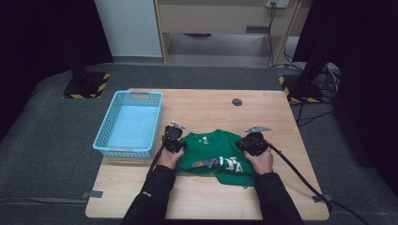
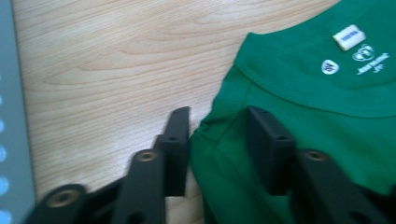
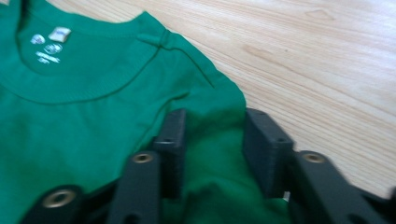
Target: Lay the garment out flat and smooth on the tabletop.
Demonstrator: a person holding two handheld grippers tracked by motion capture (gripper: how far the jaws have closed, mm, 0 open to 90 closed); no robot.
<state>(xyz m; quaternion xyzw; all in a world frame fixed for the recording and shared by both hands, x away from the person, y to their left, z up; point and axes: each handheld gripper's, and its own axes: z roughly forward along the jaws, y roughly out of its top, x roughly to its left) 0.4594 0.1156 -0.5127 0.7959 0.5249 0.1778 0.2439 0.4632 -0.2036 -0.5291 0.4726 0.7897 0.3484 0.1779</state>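
Note:
A green T-shirt (image 1: 211, 152) lies folded on the wooden table (image 1: 211, 105), collar away from me and a print showing near its front. My left gripper (image 1: 173, 139) is at the shirt's left shoulder edge. In the left gripper view, that gripper (image 2: 218, 126) is open, and the edge of the shirt (image 2: 317, 107) lies between its jaws. My right gripper (image 1: 253, 143) is at the right shoulder edge. In the right gripper view it (image 3: 215, 126) is open too, with shirt fabric (image 3: 84, 121) between its jaws. The white neck label (image 2: 349, 37) faces up.
A light blue plastic basket (image 1: 112, 151) stands on the table left of the shirt, close to my left gripper. A round cable hole (image 1: 237, 101) sits near the far edge. Two stand bases with yellow-black stripes (image 1: 87, 86) flank the table's far corners. Bare wood lies in front of the shirt.

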